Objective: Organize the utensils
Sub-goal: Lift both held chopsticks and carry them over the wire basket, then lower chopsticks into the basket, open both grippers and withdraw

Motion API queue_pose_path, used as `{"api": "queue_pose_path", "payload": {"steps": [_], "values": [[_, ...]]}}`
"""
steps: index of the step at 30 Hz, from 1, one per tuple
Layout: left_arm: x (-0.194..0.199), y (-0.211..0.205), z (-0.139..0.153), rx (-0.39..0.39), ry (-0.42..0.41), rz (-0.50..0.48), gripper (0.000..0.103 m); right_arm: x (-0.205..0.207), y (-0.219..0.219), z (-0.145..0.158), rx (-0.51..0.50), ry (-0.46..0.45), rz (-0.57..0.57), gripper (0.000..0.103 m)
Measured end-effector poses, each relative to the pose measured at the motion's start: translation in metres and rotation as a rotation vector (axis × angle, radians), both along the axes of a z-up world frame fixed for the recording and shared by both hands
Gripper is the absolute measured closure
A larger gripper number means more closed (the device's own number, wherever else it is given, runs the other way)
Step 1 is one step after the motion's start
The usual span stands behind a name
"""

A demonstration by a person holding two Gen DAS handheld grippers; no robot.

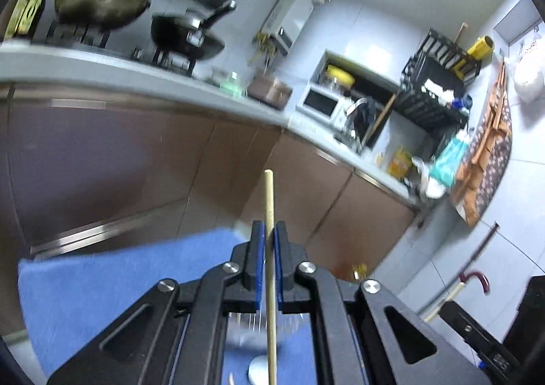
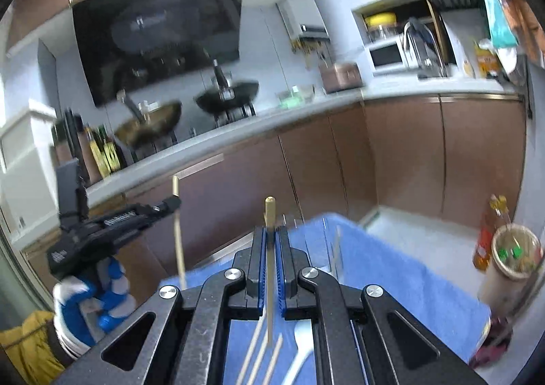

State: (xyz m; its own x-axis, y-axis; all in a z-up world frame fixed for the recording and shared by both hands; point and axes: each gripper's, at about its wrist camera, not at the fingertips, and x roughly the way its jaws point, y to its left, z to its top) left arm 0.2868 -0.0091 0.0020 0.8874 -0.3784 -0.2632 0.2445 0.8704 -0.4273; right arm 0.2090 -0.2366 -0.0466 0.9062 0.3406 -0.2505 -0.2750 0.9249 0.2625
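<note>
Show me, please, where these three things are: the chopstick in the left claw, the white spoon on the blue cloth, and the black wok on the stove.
chopstick (image 1: 268, 201), left wrist view, on its shaft above the claw.
white spoon (image 2: 299, 340), right wrist view, on its bowl.
black wok (image 1: 180, 36), left wrist view, on its dark bowl.

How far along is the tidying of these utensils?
Nothing looks put away yet. Each gripper, left and right, is clamped on one chopstick. More chopsticks and a white spoon lie on the blue cloth.
</note>
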Motion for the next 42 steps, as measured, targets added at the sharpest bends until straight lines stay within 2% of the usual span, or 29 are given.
{"api": "queue_pose_path", "payload": {"steps": [4,8,13,19,22,23,24,26,38,41,42], "values": [[0.029,-0.021,0.006,0.006,-0.059,0.052,0.098,0.027,0.004,0.009,-0.031,-0.067,-0.036,0.097],[0.060,-0.044,-0.008,0.036,-0.082,0.099,0.098,0.061,0.006,0.000,-0.065,-0.091,-0.087,0.097],[0.096,-0.068,-0.032,0.078,-0.078,0.139,0.098,0.094,0.004,-0.021,-0.071,-0.072,-0.114,0.097],[0.113,-0.083,-0.069,0.111,-0.090,0.160,0.097,0.115,0.013,-0.057,-0.128,-0.026,-0.119,0.097],[0.109,-0.081,-0.080,0.117,-0.101,0.145,0.092,0.118,0.013,-0.070,-0.130,0.009,-0.098,0.096],[0.106,-0.081,-0.082,0.120,-0.100,0.138,0.083,0.118,0.014,-0.072,-0.136,0.013,-0.098,0.095],[0.104,-0.080,-0.082,0.124,-0.101,0.128,0.079,0.117,0.013,-0.073,-0.141,0.015,-0.100,0.093],[0.097,-0.077,-0.079,0.142,-0.109,0.120,0.079,0.112,0.011,-0.071,-0.146,0.015,-0.106,0.087],[0.024,-0.043,-0.026,0.204,-0.118,0.087,0.059,0.057,0.004,-0.032,-0.119,-0.020,-0.133,0.084],[0.000,-0.033,-0.015,0.242,-0.099,0.096,0.048,0.039,0.008,-0.021,-0.120,-0.039,-0.127,0.078],[-0.009,-0.030,-0.014,0.250,-0.101,0.092,0.048,0.032,0.010,-0.019,-0.123,-0.043,-0.122,0.077]]}}
